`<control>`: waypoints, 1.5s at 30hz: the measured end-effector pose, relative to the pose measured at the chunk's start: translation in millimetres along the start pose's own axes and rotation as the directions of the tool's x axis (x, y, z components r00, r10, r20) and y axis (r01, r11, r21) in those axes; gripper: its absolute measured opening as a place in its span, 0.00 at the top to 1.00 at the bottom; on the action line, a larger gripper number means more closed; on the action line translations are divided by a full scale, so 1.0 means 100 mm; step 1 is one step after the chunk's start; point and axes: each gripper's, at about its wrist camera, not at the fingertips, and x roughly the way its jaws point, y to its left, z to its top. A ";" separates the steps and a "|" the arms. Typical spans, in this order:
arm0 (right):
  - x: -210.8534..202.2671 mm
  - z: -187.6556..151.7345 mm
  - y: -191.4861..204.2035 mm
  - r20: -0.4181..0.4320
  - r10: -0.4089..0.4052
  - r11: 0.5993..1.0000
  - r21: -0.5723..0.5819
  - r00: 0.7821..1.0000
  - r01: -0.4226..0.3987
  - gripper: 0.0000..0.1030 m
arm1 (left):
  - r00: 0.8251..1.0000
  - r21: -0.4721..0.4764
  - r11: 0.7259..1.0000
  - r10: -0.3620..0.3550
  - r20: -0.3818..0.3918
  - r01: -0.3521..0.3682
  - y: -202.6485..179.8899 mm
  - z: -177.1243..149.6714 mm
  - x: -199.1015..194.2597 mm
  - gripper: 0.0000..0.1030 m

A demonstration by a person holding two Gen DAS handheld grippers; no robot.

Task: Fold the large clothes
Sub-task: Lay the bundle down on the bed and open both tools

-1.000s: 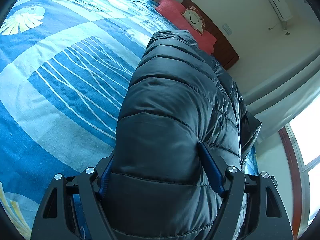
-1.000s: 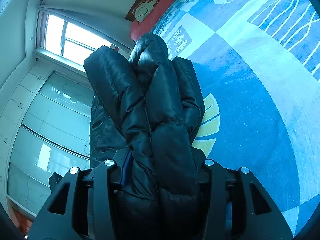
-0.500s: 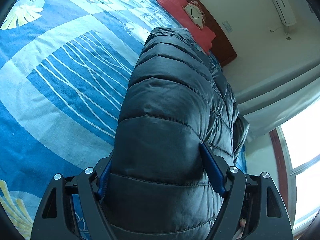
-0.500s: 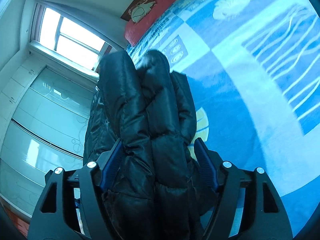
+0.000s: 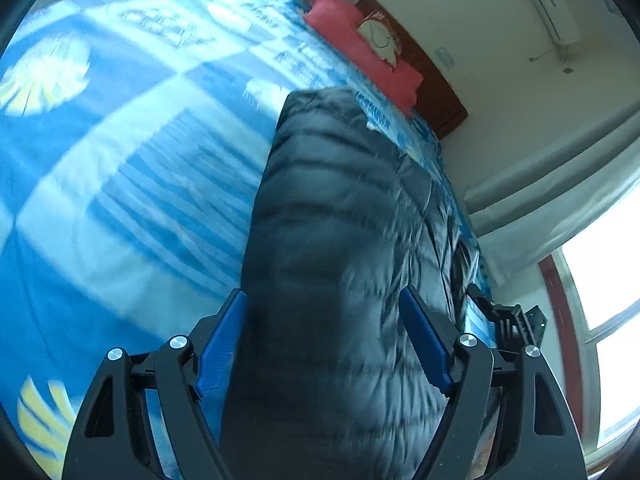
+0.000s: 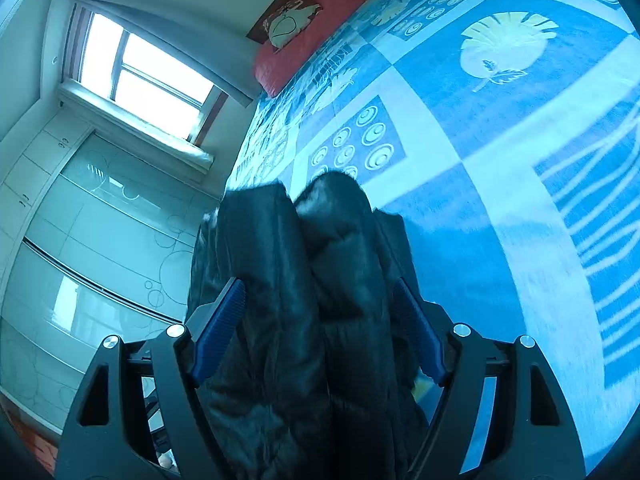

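Left wrist view: the left gripper [image 5: 322,344] stands wide, its blue pads [image 5: 426,344] flanking the black puffer jacket [image 5: 340,240], which lies on the blue bedspread [image 5: 120,184] below the red pillow [image 5: 360,50].

Right wrist view: the right gripper [image 6: 318,330] stands wide around the jacket's [image 6: 296,264] bunched folds; whether the pads [image 6: 220,328] press the fabric is unclear.

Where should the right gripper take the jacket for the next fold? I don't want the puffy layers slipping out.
Probably the bunched end nearest the right gripper, coming straight along the jacket from this end. Its ridges run lengthwise between the open blue pads, so closing across them should gather every layer. The far end lies loose on the bedspread.
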 end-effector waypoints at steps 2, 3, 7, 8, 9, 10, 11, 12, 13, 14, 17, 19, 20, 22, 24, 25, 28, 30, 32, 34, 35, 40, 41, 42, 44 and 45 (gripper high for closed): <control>0.08 0.05 -0.01 -0.024 -0.006 1.000 0.014 1.000 0.007 0.27 | 1.000 0.015 1.000 0.009 -0.008 -0.008 -0.01 0.10 0.12 0.25; 0.12 0.06 -0.04 -0.035 -0.009 1.000 0.023 0.999 0.010 0.37 | 1.000 0.025 1.000 0.009 -0.023 -0.008 -0.02 0.15 0.21 0.26; 0.24 0.08 -0.20 -0.069 -0.011 0.997 0.081 0.998 0.016 0.53 | 0.997 0.097 0.993 0.071 -0.040 -0.067 -0.09 0.20 0.44 0.24; 0.25 0.07 -0.25 -0.069 -0.012 0.996 0.086 0.998 0.018 0.55 | 0.996 0.117 0.990 0.082 -0.041 -0.077 -0.11 0.20 0.48 0.24; 0.26 0.05 -0.28 -0.068 -0.013 0.996 0.090 0.998 0.019 0.56 | 0.995 0.132 0.988 0.089 -0.045 -0.082 -0.12 0.19 0.52 0.23; 0.27 0.03 -0.32 -0.065 -0.010 0.995 0.098 0.998 0.016 0.56 | 0.994 0.139 0.986 0.094 -0.048 -0.087 -0.11 0.19 0.55 0.23; 0.29 0.01 -0.38 -0.061 -0.001 0.994 0.113 0.998 0.008 0.57 | 0.994 0.143 0.986 0.098 -0.051 -0.090 -0.11 0.19 0.58 0.22; 0.30 -0.01 -0.41 -0.056 0.006 0.992 0.123 0.998 0.001 0.58 | 0.993 0.146 0.985 0.102 -0.053 -0.093 -0.11 0.18 0.62 0.20; 0.31 -0.03 -0.45 -0.052 0.018 0.991 0.136 0.998 -0.011 0.58 | 0.993 0.145 0.985 0.102 -0.055 -0.093 -0.09 0.18 0.65 0.20; 0.34 -0.05 -0.52 -0.049 0.044 0.986 0.164 0.998 -0.035 0.58 | 0.994 0.139 0.986 0.098 -0.056 -0.090 -0.06 0.18 0.68 0.19; 0.34 -0.07 -0.58 -0.045 0.079 0.977 0.201 0.996 -0.068 0.58 | 0.994 0.128 0.988 0.093 -0.058 -0.085 -0.03 0.18 0.71 0.18; 0.32 -0.08 -0.54 -0.048 0.071 0.979 0.192 0.996 -0.060 0.57 | 0.994 0.132 0.987 0.095 -0.057 -0.087 -0.03 0.18 0.70 0.18; 0.31 -0.08 -0.54 -0.045 0.072 0.979 0.192 0.996 -0.062 0.57 | 0.994 0.130 0.988 0.093 -0.058 -0.085 -0.03 0.18 0.70 0.18; 0.30 -0.09 -0.55 -0.038 0.083 0.977 0.201 0.996 -0.073 0.55 | 0.994 0.128 0.988 0.090 -0.059 -0.082 -0.03 0.18 0.70 0.18; 0.28 -0.11 -0.60 -0.027 0.102 0.973 0.213 0.994 -0.094 0.52 | 0.994 0.132 0.988 0.093 -0.058 -0.085 -0.03 0.18 0.69 0.18; 0.26 -0.11 -0.59 -0.020 0.106 0.972 0.214 0.994 -0.100 0.51 | 0.994 0.134 0.987 0.095 -0.058 -0.086 -0.03 0.18 0.68 0.17; 0.19 -0.09 -0.59 0.003 0.095 0.973 0.209 0.995 -0.094 0.44 | 0.993 0.141 0.986 0.100 -0.057 -0.091 -0.04 0.18 0.65 0.17; 0.14 -0.10 -0.58 0.012 0.078 0.974 0.210 0.997 -0.079 0.37 | 0.993 0.145 0.985 0.103 -0.055 -0.094 -0.05 0.18 0.62 0.17; 0.06 -0.12 -0.53 0.018 0.055 0.979 0.194 0.998 -0.058 0.37 | 0.993 0.142 0.985 0.109 -0.049 -0.101 -0.07 0.17 0.59 0.17; -0.03 -0.16 -0.49 0.025 0.031 0.984 0.177 0.999 -0.035 0.37 | 0.992 0.136 0.985 0.115 -0.047 -0.108 -0.07 0.15 0.57 0.17; -0.07 -0.18 -0.49 0.029 0.025 0.984 0.177 0.999 -0.030 0.37 | 0.992 0.136 0.984 0.119 -0.048 -0.111 -0.08 0.14 0.55 0.17; -0.39 -0.34 -0.53 0.062 -0.064 0.976 0.212 0.996 0.049 0.37 | 0.989 0.131 0.983 0.136 -0.052 -0.129 -0.10 0.10 0.44 0.17; -0.45 -0.37 -0.55 0.067 -0.094 0.974 0.215 0.993 0.077 0.37 | 0.989 0.138 0.982 0.139 -0.052 -0.131 -0.12 0.07 0.40 0.17; -0.52 -0.41 -0.56 0.071 -0.124 0.971 0.214 0.990 0.107 0.37 | 0.989 0.147 0.980 0.143 -0.048 -0.134 -0.13 0.05 0.37 0.17; -0.65 -0.49 -0.55 0.078 -0.192 0.963 0.207 0.978 0.172 0.37 | 0.987 0.171 0.975 0.155 -0.043 -0.145 -0.17 -0.01 0.30 0.17; -0.72 -0.54 -0.52 0.085 -0.221 0.960 0.194 0.972 0.201 0.37 | 0.986 0.182 0.971 0.162 -0.038 -0.152 -0.20 -0.05 0.27 0.17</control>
